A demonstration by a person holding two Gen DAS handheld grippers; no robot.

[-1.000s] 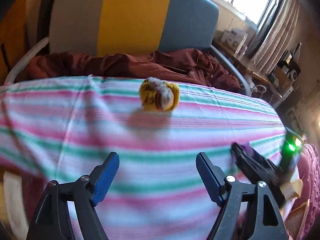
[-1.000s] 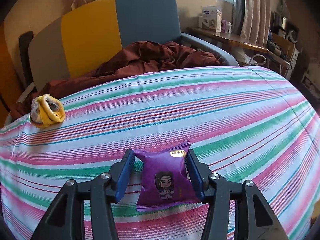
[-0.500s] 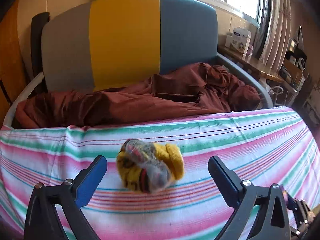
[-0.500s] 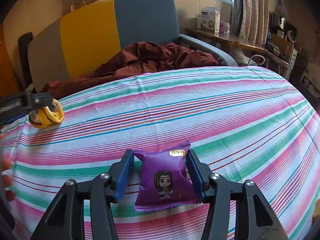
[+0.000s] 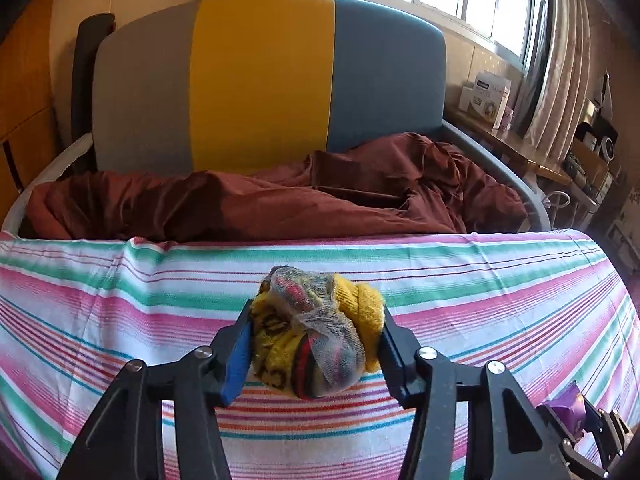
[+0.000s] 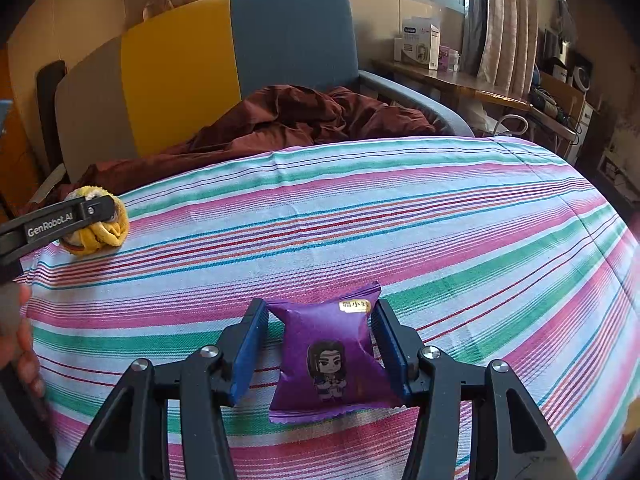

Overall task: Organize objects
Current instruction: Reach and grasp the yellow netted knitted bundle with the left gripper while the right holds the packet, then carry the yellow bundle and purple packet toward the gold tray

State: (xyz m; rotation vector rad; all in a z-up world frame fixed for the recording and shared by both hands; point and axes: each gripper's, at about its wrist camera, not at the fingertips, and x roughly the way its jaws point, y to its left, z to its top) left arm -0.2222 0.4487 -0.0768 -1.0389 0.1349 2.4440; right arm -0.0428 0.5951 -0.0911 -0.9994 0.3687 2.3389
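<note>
A balled-up yellow sock bundle with grey and red stripes lies on the striped tablecloth. My left gripper is shut on it, one blue pad on each side. The bundle also shows in the right wrist view, at the far left, with a left finger across it. My right gripper is shut on a purple snack packet with a cartoon figure, held at the cloth. That packet's corner shows in the left wrist view, at the lower right.
A grey, yellow and blue sofa stands behind the table, with a crumpled maroon blanket on its seat. A side shelf with boxes runs along the right wall under the window. A hand is at the left edge.
My left gripper moved forward to the sock bundle and closed on it. My right gripper stayed shut on the purple packet, nearly still.
</note>
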